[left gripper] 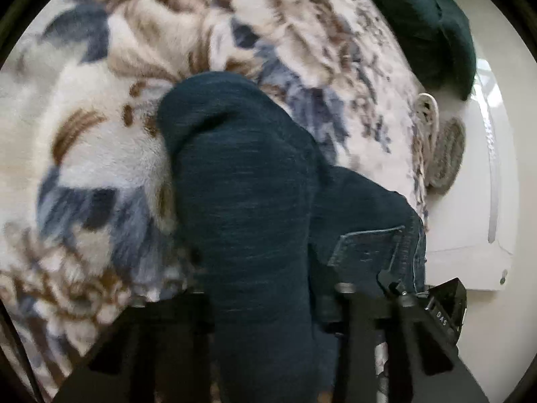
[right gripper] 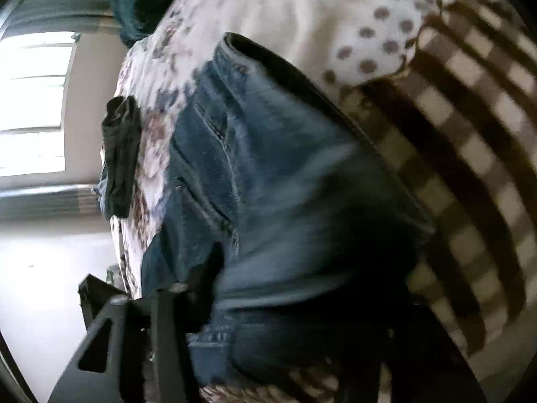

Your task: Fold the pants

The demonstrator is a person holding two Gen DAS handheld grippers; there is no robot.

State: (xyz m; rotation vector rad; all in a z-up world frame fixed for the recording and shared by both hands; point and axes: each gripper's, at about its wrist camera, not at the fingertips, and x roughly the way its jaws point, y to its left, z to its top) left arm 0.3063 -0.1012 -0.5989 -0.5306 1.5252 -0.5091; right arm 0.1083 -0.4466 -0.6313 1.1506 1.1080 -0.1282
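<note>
Dark blue jeans (left gripper: 248, 194) lie on a floral fleece blanket (left gripper: 100, 127). In the left wrist view a doubled trouser leg runs up between the fingers of my left gripper (left gripper: 268, 305), which is shut on it; a back pocket (left gripper: 365, 245) shows to the right. In the right wrist view my right gripper (right gripper: 268, 305) is shut on the jeans (right gripper: 268, 174) near the waistband and a pocket seam, and the cloth covers the right finger. The view is blurred.
A dark green pillow (left gripper: 426, 23) lies at the blanket's far right edge. Slippers (left gripper: 446, 154) sit on the pale floor (left gripper: 470, 235). A dotted cloth (right gripper: 369, 27) and a checked cloth (right gripper: 470, 154) lie beside the jeans. A dark garment (right gripper: 119, 154) hangs off the bed edge.
</note>
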